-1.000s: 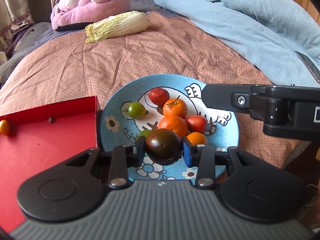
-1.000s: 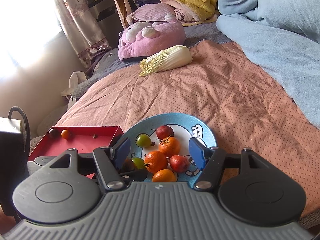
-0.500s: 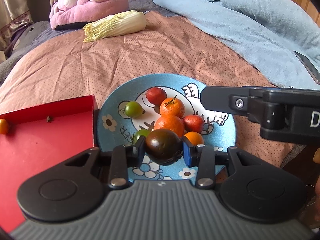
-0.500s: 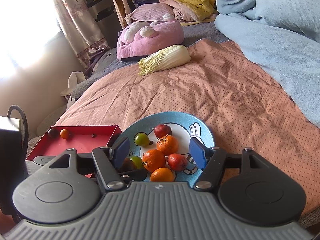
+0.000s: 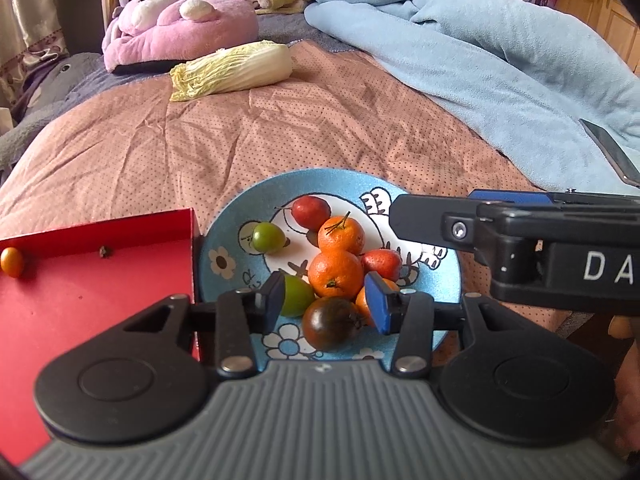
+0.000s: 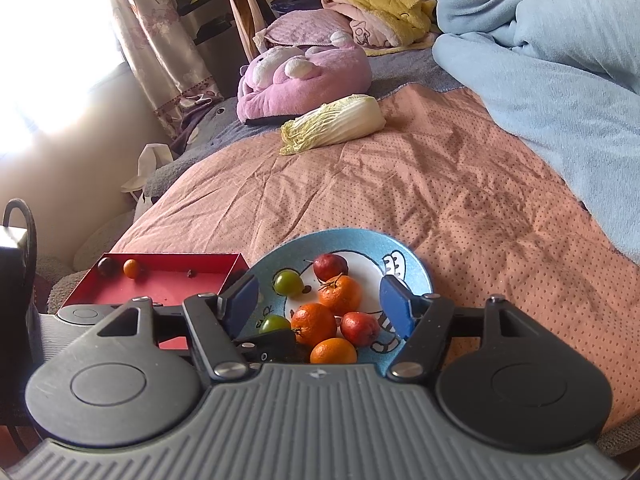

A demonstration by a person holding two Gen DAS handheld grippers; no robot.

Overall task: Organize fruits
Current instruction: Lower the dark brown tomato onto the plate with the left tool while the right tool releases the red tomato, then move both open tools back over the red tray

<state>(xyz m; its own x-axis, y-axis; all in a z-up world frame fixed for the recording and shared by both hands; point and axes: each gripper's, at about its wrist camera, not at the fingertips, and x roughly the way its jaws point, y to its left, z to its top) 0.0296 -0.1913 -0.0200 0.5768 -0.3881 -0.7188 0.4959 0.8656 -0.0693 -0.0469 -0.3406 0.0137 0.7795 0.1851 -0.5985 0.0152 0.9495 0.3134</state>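
Note:
A blue cartoon plate lies on the bedspread and holds oranges, red fruits and green fruits. A dark tomato rests on the plate's near side, low between the jaws of my left gripper. Those jaws are opening and the pads stand clear of the tomato. My right gripper hovers open over the plate with nothing between its fingers; one of its fingers reaches in from the right. A red tray left of the plate holds a small orange fruit.
A napa cabbage lies farther up the bed, with a pink plush behind it. A blue blanket is heaped on the right, a phone on its edge. The bed drops off left of the tray.
My left gripper's jaws have spread apart and let go of the dark tomato, which now sits lower, on the plate. The right gripper has kept still.

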